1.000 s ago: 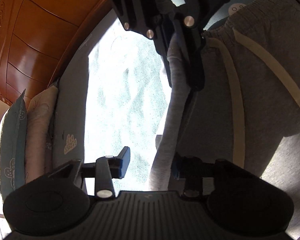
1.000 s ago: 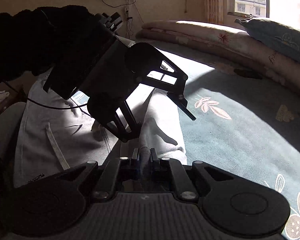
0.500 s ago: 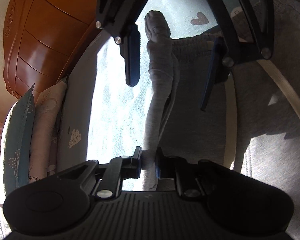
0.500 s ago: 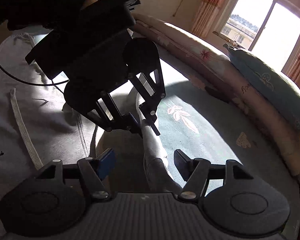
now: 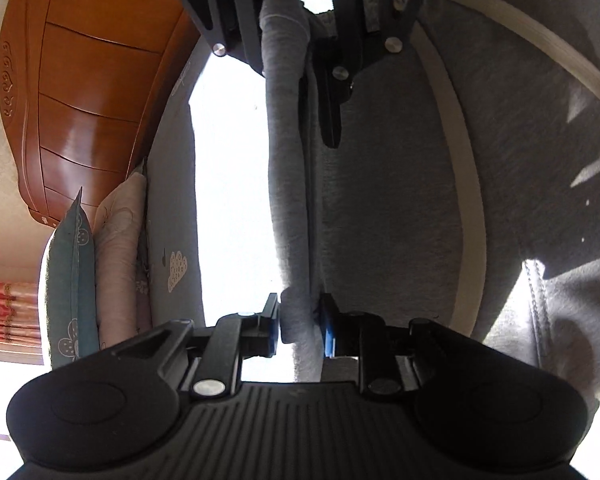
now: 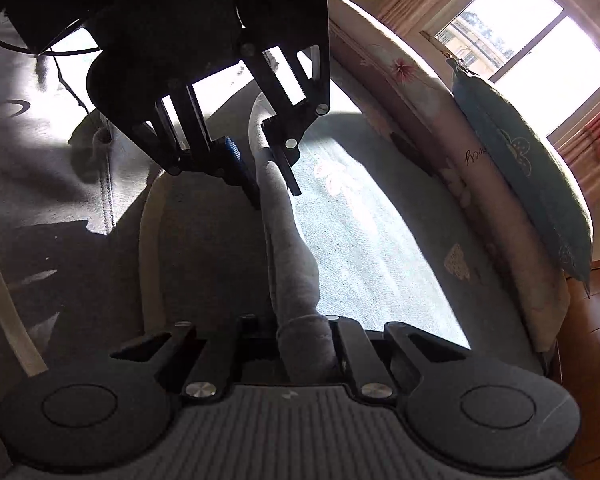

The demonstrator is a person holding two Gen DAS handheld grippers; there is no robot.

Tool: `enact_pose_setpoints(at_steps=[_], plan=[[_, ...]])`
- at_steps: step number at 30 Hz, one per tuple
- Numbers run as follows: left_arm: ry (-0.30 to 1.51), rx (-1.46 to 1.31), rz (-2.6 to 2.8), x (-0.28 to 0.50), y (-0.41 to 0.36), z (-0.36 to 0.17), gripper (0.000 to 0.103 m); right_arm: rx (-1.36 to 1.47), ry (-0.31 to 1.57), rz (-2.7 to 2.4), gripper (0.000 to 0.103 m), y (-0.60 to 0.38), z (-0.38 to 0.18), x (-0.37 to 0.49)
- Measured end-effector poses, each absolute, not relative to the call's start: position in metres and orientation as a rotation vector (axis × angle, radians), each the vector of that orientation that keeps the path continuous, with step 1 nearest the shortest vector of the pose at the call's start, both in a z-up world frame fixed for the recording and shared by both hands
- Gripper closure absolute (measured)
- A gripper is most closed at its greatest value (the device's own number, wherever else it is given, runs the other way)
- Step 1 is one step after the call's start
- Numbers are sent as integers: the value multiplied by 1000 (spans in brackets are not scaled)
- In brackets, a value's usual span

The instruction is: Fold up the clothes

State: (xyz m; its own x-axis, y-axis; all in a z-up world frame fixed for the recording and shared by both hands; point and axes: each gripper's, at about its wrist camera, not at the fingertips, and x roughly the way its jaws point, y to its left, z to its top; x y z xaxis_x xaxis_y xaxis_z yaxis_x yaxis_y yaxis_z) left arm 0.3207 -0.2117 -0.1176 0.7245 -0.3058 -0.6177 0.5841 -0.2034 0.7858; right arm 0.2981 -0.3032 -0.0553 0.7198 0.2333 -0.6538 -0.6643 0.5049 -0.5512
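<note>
Grey fabric fills the near foreground of both wrist views: a rolled, lifted edge of the grey garment (image 5: 288, 184) runs between the two tools. In the left wrist view the left gripper (image 5: 299, 330) has its jaws drawn in narrow on one end of that roll, the blue pads pressing the cloth from both sides. In the right wrist view the right gripper (image 6: 296, 338) is likewise closed narrow on the other end, with the roll bulging out just ahead of its fingers. The stretch between them looks fairly taut and raised off the bed (image 6: 364, 248).

Past the grips, the rest of the garment lies spread over the bed's near side, with pale stripes (image 5: 466, 208) curving across it. Its lifted edge stands beside the sunlit bare part of the bedcover. Farther off, along the bed's far edge, lie a rolled floral quilt (image 6: 480, 168) and a teal pillow (image 6: 528, 168); a wooden headboard (image 5: 92, 80) stands at the end.

Judging from this, a fold is under way with one edge gripped at two points. The next move would seemingly call for carrying both ends together, level and in step, across the spread cloth before letting go.
</note>
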Motion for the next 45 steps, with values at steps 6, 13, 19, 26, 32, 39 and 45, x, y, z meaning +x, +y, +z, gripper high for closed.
enact_pose_setpoints(at_steps=[6, 13, 19, 26, 32, 39, 45], plan=[[310, 1677, -727, 347, -182, -128, 80, -865, 544, 595, 93, -303, -50, 291], [412, 1703, -584, 378, -156, -133, 89, -847, 543, 594, 92, -306, -47, 284], [402, 1657, -559, 362, -149, -116, 101, -855, 536, 584, 92, -307, -45, 279], [389, 1626, -513, 338, -146, -91, 101, -894, 516, 566, 92, -301, -33, 261], [386, 1653, -491, 286, -136, -62, 101, -916, 475, 541, 92, -296, -17, 236], [321, 1591, -476, 222, -133, -22, 101, -900, 409, 555, 92, -301, 2, 188], [290, 1560, -490, 169, -139, -1, 101, -933, 371, 512, 92, -307, 0, 151]])
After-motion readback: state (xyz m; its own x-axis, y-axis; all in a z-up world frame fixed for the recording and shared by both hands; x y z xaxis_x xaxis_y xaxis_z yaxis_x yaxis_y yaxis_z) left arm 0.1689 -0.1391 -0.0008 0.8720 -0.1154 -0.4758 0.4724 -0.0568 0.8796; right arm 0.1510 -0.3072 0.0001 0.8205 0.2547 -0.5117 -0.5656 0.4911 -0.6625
